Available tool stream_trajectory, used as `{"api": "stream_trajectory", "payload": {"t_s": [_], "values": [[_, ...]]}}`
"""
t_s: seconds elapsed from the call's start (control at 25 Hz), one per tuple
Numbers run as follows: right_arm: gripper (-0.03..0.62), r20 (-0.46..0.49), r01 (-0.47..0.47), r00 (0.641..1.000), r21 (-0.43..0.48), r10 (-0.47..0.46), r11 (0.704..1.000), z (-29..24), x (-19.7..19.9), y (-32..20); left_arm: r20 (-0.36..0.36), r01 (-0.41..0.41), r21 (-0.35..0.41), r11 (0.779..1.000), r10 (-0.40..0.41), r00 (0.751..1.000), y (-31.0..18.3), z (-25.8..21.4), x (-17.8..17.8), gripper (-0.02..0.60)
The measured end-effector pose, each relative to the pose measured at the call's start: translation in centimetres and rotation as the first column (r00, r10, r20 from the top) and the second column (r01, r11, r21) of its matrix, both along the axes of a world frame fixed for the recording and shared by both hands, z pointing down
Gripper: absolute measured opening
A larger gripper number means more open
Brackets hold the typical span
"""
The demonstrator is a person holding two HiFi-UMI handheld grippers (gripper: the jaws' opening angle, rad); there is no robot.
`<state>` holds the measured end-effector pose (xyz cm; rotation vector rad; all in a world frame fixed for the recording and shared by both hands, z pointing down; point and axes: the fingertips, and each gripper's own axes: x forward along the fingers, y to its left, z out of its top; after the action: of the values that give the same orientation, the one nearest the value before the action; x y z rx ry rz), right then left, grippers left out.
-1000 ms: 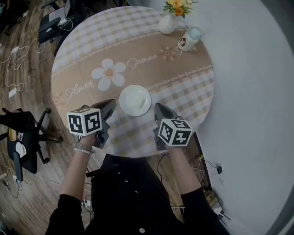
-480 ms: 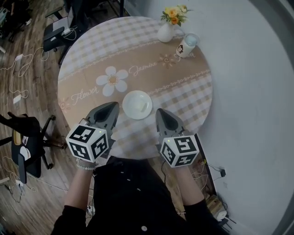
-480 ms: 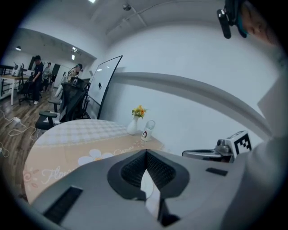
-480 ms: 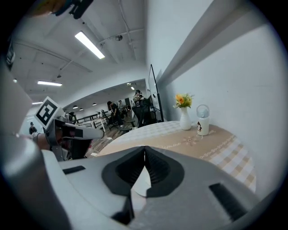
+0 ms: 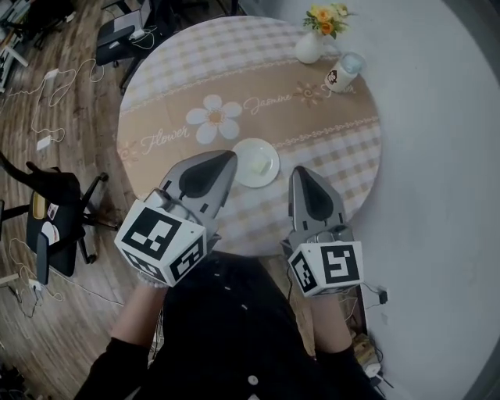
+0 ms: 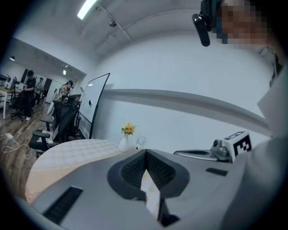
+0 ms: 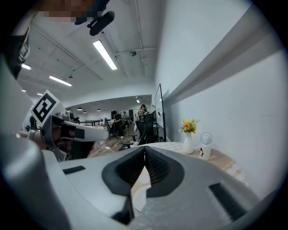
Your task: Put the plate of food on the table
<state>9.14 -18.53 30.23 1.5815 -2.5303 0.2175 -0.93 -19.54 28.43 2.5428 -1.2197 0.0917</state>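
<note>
While the white plate sits on the round table, both grippers are held over the table's near edge, one on each side of the plate. A small pale bit of food lies on the plate.

The left gripper points its tip just beside the plate's left rim. Its two jaws are pressed together and nothing is between them. The right gripper is near the plate's right side but apart from it. Its jaws are pressed together too, and they hold nothing.

The table has a checked cloth with a tan band across the middle, and a big white flower is printed on that band. At the far side stands a white vase with yellow and orange flowers. A cup stands just beside the vase. A black chair stands on the wood floor, to the left of the table.
</note>
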Motion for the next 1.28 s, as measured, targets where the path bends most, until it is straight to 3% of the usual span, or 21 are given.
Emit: {"api": "stream_trajectory", "payload": {"t_s": [0.2, 0.36, 1.28], "values": [[0.000, 0.005, -0.004, 1.000, 0.058, 0.004, 0.998, -2.2, -0.3, 0.9, 0.038, -0.004, 0.090, 0.996, 0.001, 0.999, 1.2, -2.5, 0.1, 0.002], [0.000, 0.005, 0.002, 1.000, 0.080, -0.003, 0.997, -3.2, -0.6, 1.4, 0.066, -0.010, 0.121, 0.993, 0.002, 0.998, 1.8, -3.1, -0.1, 0.002], [0.000, -0.007, 0.035, 0.999, 0.078, -0.035, 0.996, -3.3, -1.2, 2.5, 0.048, 0.017, 0.113, 0.993, -0.023, 0.999, 2.2, -2.6, -0.7, 0.002]]}}
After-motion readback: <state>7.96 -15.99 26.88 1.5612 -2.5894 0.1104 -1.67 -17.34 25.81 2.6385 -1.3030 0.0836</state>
